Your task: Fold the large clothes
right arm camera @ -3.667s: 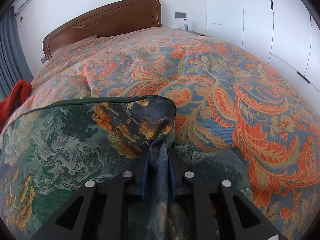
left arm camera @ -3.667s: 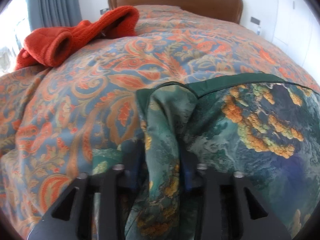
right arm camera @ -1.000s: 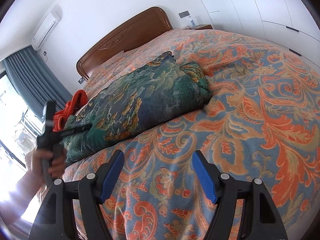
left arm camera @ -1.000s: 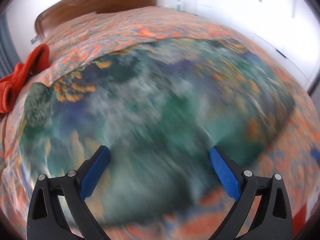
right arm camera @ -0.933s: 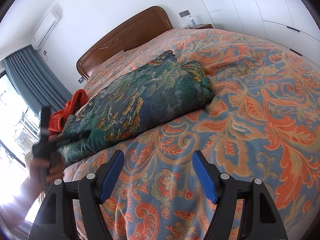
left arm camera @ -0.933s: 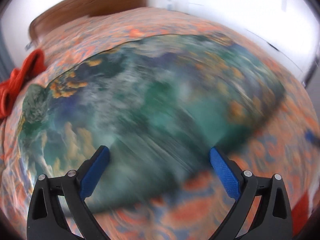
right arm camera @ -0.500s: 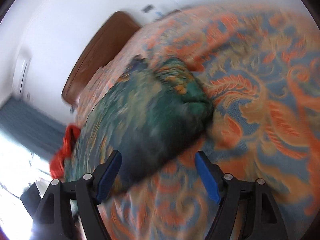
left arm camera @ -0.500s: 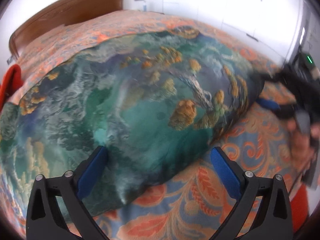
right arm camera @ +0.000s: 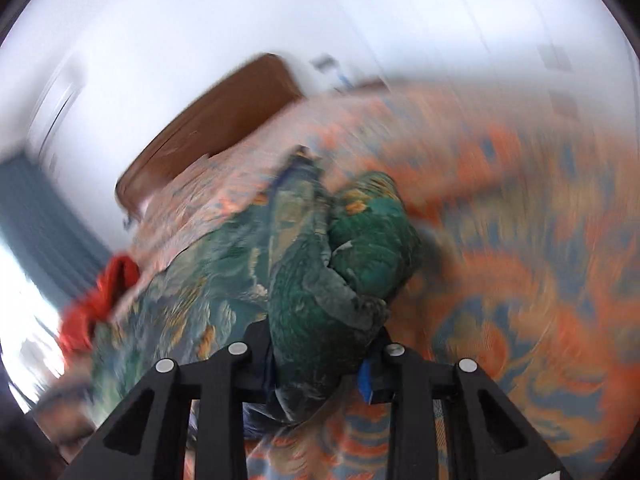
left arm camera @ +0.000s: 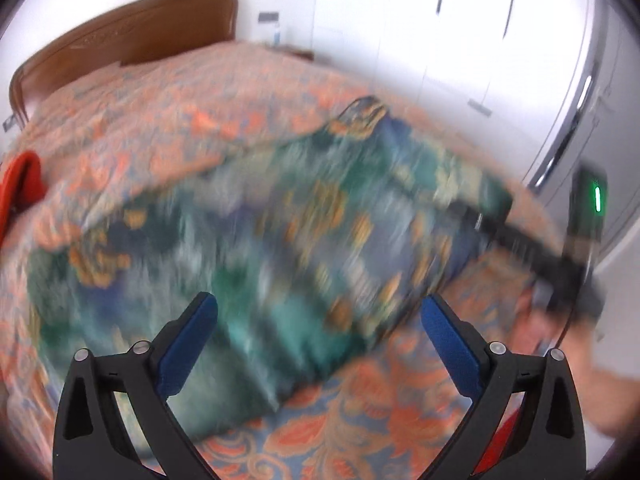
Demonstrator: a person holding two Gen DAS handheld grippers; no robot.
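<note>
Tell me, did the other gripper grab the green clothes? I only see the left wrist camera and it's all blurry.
Observer: Yes. In the right wrist view, the right gripper is shut on a bunched end of the green garment.
Operator: What else is over there that I can't see?
Observer: A blue curtain hangs at the far left, beyond the red sweater.

Bright daylight, window glare at nine o'clock in the right view; heavy motion blur, fisheye-bent dark edges.
</note>
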